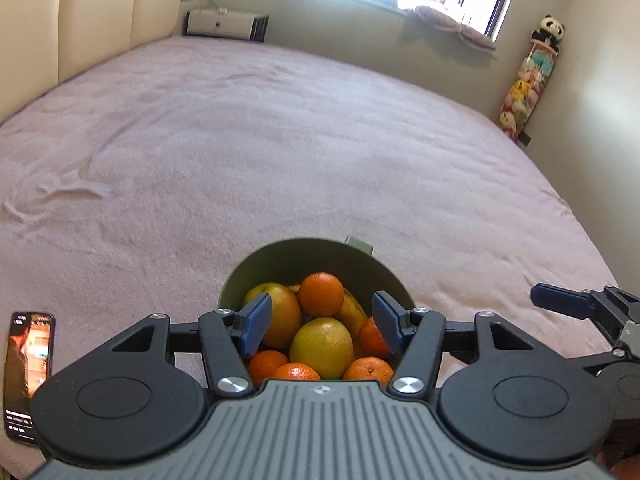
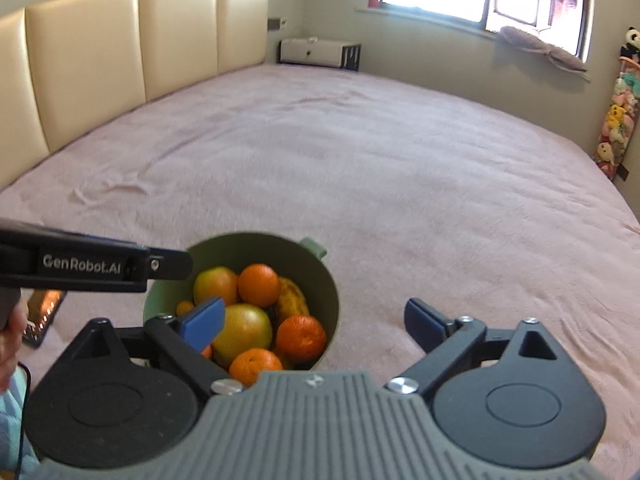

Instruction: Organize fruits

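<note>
One green bowl [image 1: 280, 264], near edge of pink bed [image 1: 280, 140], holding all fruit in sight: several oranges [image 1: 321, 294], two large yellow-green round fruits [image 1: 322, 346], one banana [image 1: 354, 314] against the far inner wall. No loose fruit anywhere on the bedspread in either view. Judged status: gathering apparently complete, or close to it; anything left would lie outside these views, or in tidying the pile. Left gripper [image 1: 322, 322]: hovering just above the bowl's near side, jaws well apart, blue pads framing the fruit pile without pressing on any piece, nothing held. Right gripper [image 2: 316, 322]: jaws spread wider, left pad over the bowl's rim and the fruit, right pad over bare bedspread beside the bowl, nothing held. Left wrist view only: phone [image 1: 30, 372] with lit screen lying flat on the bed at the left edge, fully legible as a phone; one fingertip of the right gripper [image 1: 568, 300] entering from the right margin. Right wrist view only: full round of the bowl [image 2: 320, 280] with its small handle tab on the far rim; padded cream headboard [image 2: 120, 48] across the back; side of the left gripper [image 2: 80, 264] with a printed label, crossing above the bowl's left rim; part of a hand [image 2: 10, 332] at the left margin. Phone here only a partly hidden sliver.
</note>
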`<state>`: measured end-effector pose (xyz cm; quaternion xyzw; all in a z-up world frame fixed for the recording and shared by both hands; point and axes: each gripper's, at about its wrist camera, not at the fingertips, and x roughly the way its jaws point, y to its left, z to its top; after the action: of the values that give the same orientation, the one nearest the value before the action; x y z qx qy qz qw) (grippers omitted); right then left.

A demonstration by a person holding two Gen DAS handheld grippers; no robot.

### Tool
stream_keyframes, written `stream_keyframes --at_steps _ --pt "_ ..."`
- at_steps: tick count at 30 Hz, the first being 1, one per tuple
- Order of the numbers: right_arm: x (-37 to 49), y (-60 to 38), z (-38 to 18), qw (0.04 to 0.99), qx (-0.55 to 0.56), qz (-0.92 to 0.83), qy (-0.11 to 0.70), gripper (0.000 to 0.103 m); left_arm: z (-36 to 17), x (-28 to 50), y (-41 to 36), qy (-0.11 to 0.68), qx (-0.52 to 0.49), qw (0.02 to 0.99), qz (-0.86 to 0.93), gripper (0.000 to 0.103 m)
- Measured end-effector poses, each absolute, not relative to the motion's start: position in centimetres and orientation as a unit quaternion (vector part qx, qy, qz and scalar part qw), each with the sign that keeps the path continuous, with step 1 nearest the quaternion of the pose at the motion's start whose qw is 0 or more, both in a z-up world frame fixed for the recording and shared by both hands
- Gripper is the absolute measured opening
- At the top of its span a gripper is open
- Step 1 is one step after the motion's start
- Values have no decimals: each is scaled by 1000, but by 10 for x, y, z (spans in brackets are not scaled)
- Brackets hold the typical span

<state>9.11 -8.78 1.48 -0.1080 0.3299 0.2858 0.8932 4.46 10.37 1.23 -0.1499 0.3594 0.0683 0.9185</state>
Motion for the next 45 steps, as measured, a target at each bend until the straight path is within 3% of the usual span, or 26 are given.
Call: stream_keyframes --at_steps 9,12,30,45 --pt "63 -116 38 922 -69 229 304 99 41 20 81 301 -92 946 78 69" --pt "50 -127 39 930 -78 212 291 99 44 9 67 285 -56 954 77 79" --pt "54 -135 -13 907 -82 185 369 99 -8 29 47 411 -12 909 71 82" --pt "63 -141 -23 898 -62 176 399 99 -16 37 42 431 -6 899 77 82"
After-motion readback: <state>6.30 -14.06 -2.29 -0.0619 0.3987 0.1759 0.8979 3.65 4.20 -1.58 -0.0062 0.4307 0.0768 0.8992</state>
